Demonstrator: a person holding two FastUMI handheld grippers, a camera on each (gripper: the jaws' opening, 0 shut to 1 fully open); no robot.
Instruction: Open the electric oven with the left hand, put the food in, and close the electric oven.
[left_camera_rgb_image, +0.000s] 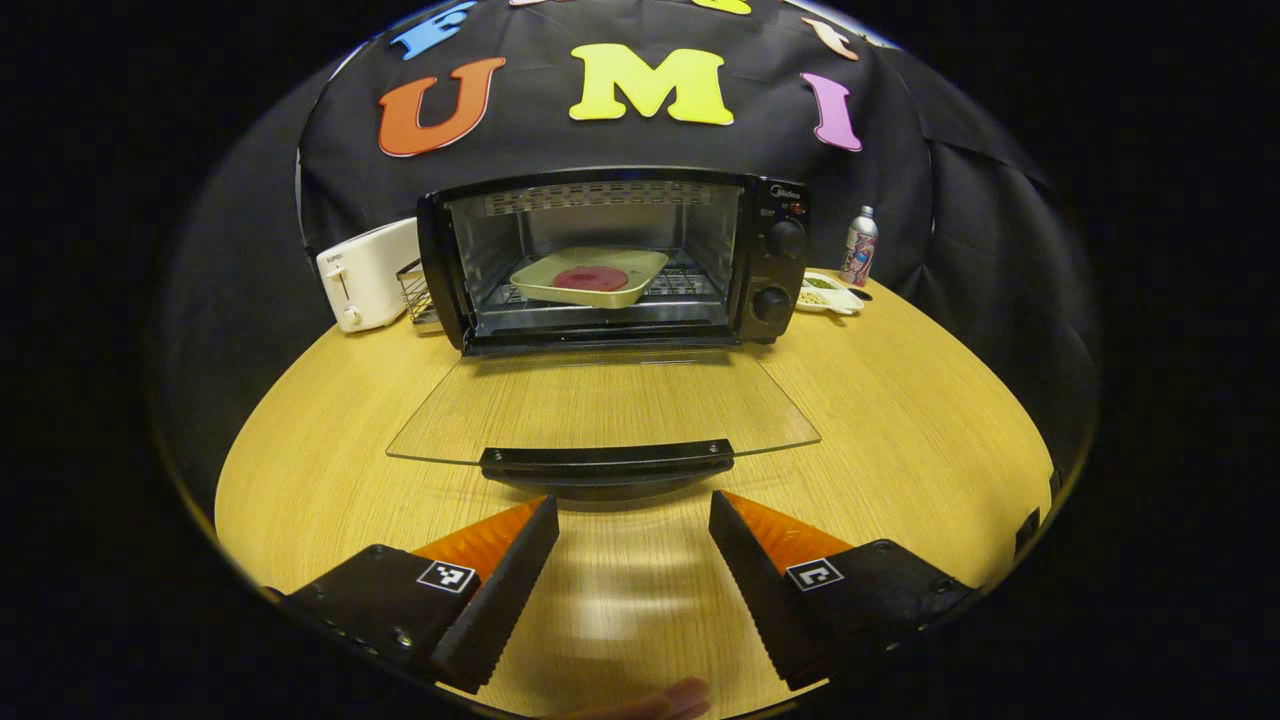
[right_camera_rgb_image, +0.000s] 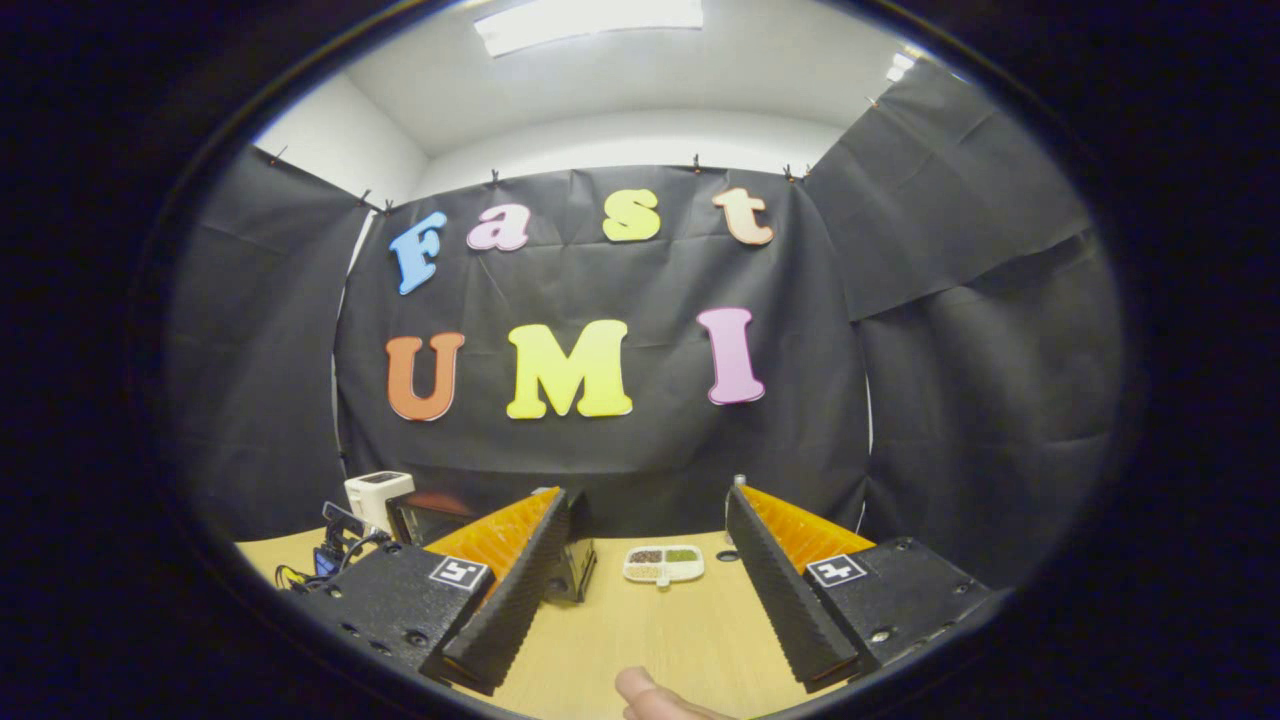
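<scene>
While your left tool hovers low over the round wooden table, its fingers spread wide and holding nothing, the electric oven stands straight ahead of you at the far side of the table, against the black cloth wall. It is a black box with its glass door dropped flat toward you, the door's black handle lying just beyond your fingertips and apart from them. There is a small white brand mark at the top right corner of the oven front, too small to read, and two round black knobs sit one above the other below it. Inside, on the wire rack, rests a pale square tray tilted a little off square, carrying a flat round dark red piece of food.

Left of the oven stands a white toaster, with a wire rack just between the two. Right of the oven lies a small white divided dish with green and pale fillings, and behind it a slim can with a printed label that cannot be made out.

Your right tool is held higher, aimed at the wall, its fingers wide apart and empty. In the right gripper view the divided dish shows between them, farther off on the table, and the toaster at the left. A fingertip shows at the bottom edge.
</scene>
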